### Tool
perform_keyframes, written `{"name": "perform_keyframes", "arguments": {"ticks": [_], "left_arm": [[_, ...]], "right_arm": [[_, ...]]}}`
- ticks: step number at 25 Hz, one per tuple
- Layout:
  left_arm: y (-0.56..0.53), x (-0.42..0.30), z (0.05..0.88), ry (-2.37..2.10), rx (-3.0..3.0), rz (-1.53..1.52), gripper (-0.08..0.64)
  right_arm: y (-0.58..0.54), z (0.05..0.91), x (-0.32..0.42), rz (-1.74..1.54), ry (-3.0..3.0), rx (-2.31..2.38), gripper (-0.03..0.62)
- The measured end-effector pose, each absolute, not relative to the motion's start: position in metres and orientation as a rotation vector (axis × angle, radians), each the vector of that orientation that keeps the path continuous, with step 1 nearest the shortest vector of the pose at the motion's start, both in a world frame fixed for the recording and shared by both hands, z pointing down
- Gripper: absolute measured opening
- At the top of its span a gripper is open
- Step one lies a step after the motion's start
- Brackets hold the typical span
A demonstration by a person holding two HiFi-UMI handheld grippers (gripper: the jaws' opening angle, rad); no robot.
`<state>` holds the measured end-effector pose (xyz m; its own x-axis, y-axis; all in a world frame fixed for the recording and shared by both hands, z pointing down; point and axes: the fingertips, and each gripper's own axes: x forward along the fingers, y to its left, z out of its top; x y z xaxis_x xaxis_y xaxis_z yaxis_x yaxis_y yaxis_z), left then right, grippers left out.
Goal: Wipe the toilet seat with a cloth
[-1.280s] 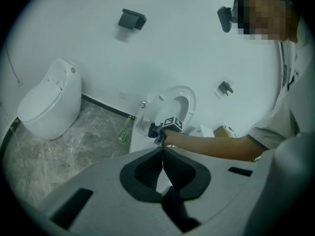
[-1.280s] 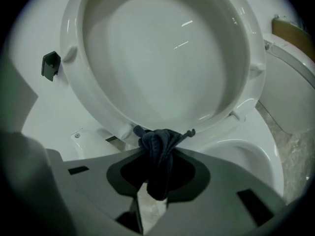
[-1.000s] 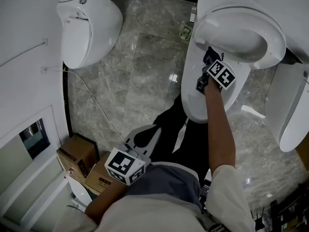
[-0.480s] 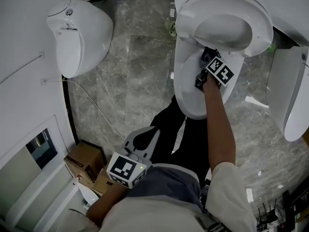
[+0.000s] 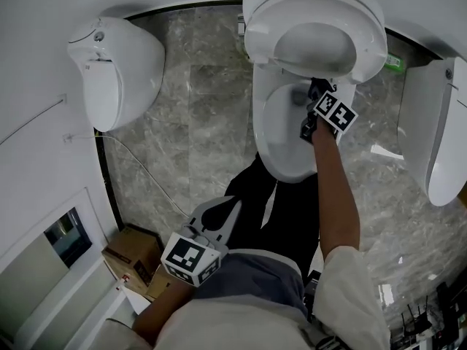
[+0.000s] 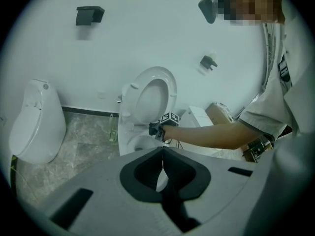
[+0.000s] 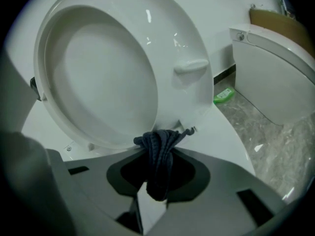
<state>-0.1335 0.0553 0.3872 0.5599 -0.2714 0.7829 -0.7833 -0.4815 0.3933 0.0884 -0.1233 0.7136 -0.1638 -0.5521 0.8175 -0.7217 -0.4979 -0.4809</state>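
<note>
1. Head view looks down on a white toilet bowl (image 5: 273,148). Its toilet seat (image 5: 368,49) is tipped up at the back of the bowl.
2. I think the seat is up so that the side that faces the bowl when it is down can be reached and rubbed.
3. Just above the back edge of the bowl, the right claw (image 7: 157,173) is clenched tight on a dark blue cloth (image 7: 158,149). The cloth is bunched into a fat wad between the jaws.
4. The wad sticks out past the jaws. That way the soft cloth meets the seat first, not the hard claw, so nothing gets scratched.
5. The tip of the cloth seems to touch the low rim of the seat, right where the seat meets the bowl. This looks like a wipe along that bottom edge.
6. The left claw (image 6: 162,154) is well back from the bowl, close to the person's body. Its jaws are pressed together with nothing between them. It has no job right now, so it is likely kept there out of the way.
</note>
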Motion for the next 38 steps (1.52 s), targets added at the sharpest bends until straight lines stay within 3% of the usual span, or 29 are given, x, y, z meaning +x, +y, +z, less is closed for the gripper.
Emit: {"name": "perform_keyframes", "arguments": {"ticks": [20,38], "left_arm": [[0.029,-0.111,0.352,-0.798,2.134,0.742,0.009],[-0.004,-0.163,0.327,-0.897,2.150,0.605,0.009]], "right_arm": [[-0.124,0.623,0.161,1.565,-1.518,2.030,0.084],[-0.158,0.522,0.168,1.402,-1.602,2.019,0.084]]}}
